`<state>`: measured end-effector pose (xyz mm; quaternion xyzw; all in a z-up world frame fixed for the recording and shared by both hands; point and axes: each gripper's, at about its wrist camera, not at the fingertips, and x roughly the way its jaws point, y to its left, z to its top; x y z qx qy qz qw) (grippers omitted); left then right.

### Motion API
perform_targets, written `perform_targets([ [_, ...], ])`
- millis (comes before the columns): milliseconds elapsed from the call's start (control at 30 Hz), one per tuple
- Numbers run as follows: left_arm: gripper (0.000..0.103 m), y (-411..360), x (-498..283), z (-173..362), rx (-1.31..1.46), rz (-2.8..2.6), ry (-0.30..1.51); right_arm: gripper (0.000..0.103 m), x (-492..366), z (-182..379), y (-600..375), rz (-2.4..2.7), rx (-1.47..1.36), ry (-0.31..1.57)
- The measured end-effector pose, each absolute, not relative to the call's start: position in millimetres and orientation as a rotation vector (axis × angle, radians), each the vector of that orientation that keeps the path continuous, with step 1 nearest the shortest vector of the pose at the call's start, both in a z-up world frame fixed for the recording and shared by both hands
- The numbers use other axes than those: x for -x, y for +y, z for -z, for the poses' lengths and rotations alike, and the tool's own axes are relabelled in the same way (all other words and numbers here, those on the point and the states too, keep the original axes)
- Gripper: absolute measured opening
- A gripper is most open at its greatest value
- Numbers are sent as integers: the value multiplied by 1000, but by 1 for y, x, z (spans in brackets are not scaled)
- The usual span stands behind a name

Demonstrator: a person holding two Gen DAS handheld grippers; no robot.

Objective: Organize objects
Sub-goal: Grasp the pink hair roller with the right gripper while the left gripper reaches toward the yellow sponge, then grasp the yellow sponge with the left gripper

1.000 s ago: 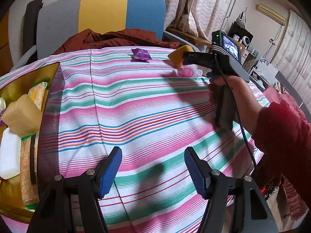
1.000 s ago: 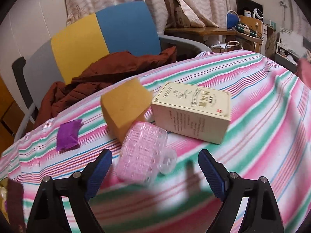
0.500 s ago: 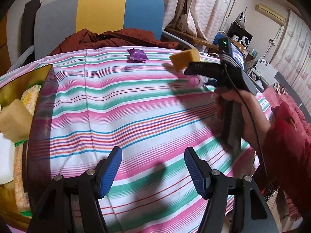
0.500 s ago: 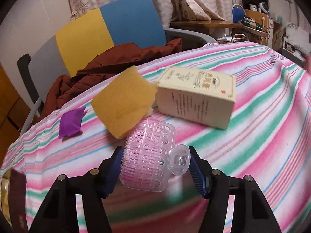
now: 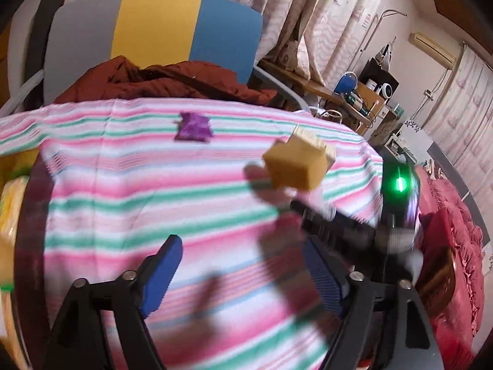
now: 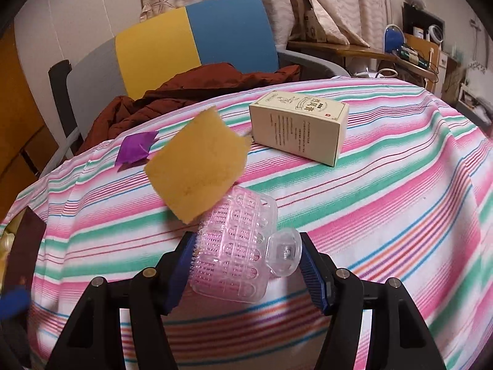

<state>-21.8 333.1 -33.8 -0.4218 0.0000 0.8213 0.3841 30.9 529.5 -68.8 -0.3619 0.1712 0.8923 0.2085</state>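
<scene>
My right gripper (image 6: 246, 265) is shut on a pink plastic hair roller (image 6: 237, 256), with the pads pressing on its two sides. A yellow sponge (image 6: 197, 169) clings to the roller's far end and tilts up off the striped cloth. In the blurred left wrist view the same sponge (image 5: 295, 166) hangs ahead on the right. My left gripper (image 5: 243, 265) is over the cloth, its jaws opening with nothing between them. A cream box (image 6: 300, 126) lies behind the sponge. A purple wrapper (image 6: 137, 148) lies further left, near the table's far edge.
A grey, yellow and blue chair (image 6: 197, 40) with a brown jacket (image 6: 191, 89) stands behind the table. A golden tray with packets (image 5: 10, 191) shows at the left edge. A desk with clutter (image 5: 363, 95) stands at the back right. A red sleeve (image 5: 453, 246) is on the right.
The right jaws closed on the pink roller and raised it with the sponge stuck to it. The left gripper moved right, away from the tray, and its jaws widened.
</scene>
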Motion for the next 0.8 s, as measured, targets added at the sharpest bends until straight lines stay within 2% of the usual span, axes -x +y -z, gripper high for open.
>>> perform_targets([
  [200, 83, 382, 58, 29, 1140, -2034, -20, 65, -38, 69, 516, -2501, 981, 424],
  [500, 83, 425, 113, 59, 1463, -1780, -361, 65, -34, 66, 492, -2508, 957, 236],
  [800, 83, 428, 124, 94, 1574, -1672, -489, 65, -32, 67, 484, -2516, 953, 160],
])
